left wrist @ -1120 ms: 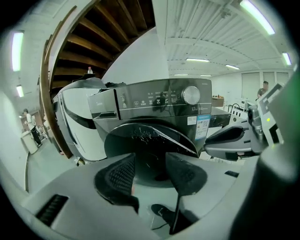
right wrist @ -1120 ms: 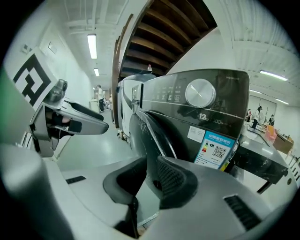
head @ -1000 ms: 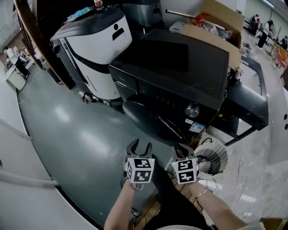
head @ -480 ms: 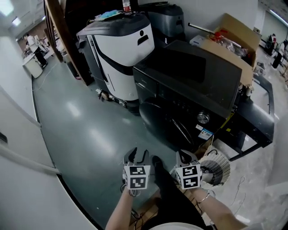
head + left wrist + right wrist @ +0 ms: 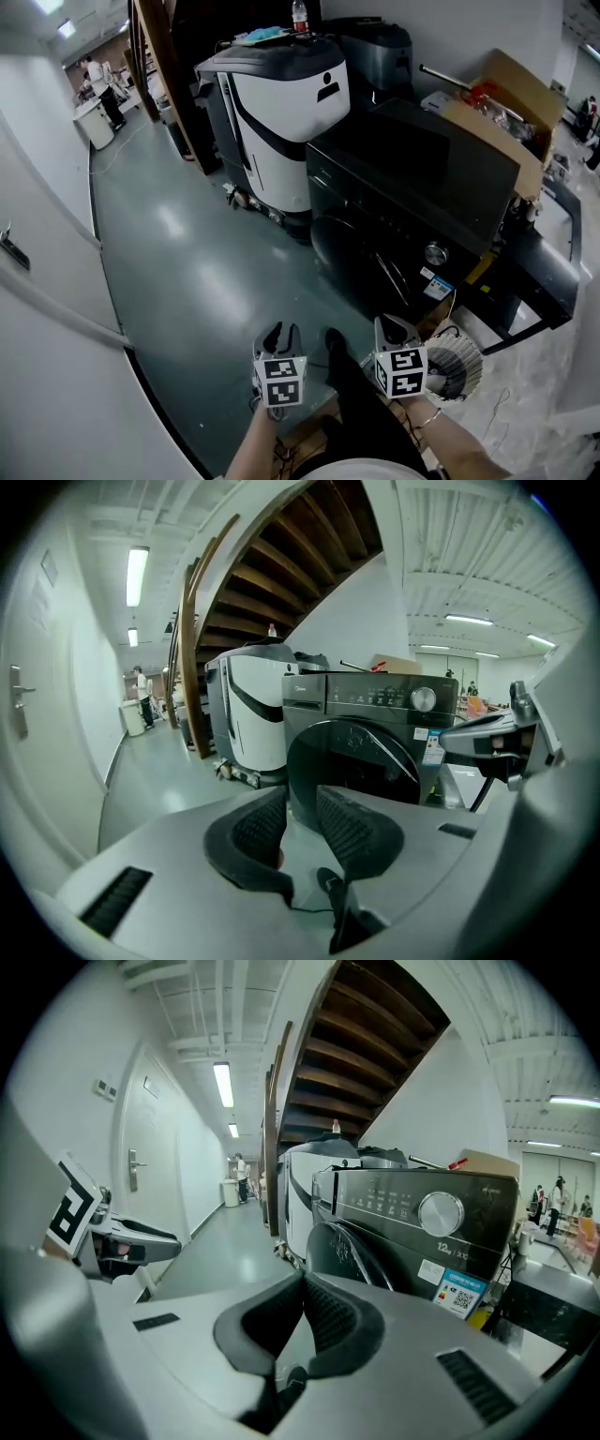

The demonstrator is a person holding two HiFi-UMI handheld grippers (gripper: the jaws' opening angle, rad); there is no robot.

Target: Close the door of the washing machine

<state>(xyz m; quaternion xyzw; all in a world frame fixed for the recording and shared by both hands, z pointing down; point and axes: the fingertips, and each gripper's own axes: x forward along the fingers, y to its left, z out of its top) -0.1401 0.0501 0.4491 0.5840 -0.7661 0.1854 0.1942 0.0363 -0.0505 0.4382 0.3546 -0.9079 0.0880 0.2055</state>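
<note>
The left tongs [image 5: 279, 330] stand a little apart with nothing between the ribbed pads; they have just been closing, and a narrow gap shows in the left gripper view [image 5: 302, 803]. The right tongs [image 5: 392, 326] are closed, their pads meeting at the tips on nothing [image 5: 302, 1281]. Both are held side by side, near each other, low over the grey floor [image 5: 178, 253], with the person's dark shoe [image 5: 335, 339] between them. Ahead of both tongs, apart from them, stands the black washing machine [image 5: 412, 178], nearer to the right tongs than to the left. Its round door [image 5: 361, 262] faces them and looks flat against the machine's front [image 5: 352, 757]; whether it is latched cannot be told. Up and to the right of the door sits the silver dial [image 5: 434, 253], clear in the right gripper view [image 5: 442, 1213]. Beyond the left tongs, beside the washing machine, is a white and grey machine [image 5: 291, 103]. Just beside the right tongs, on their outer side, lies a white ribbed round thing [image 5: 457, 361]. A cardboard box [image 5: 502, 103] sits behind the washing machine, far from both tongs.
</note>
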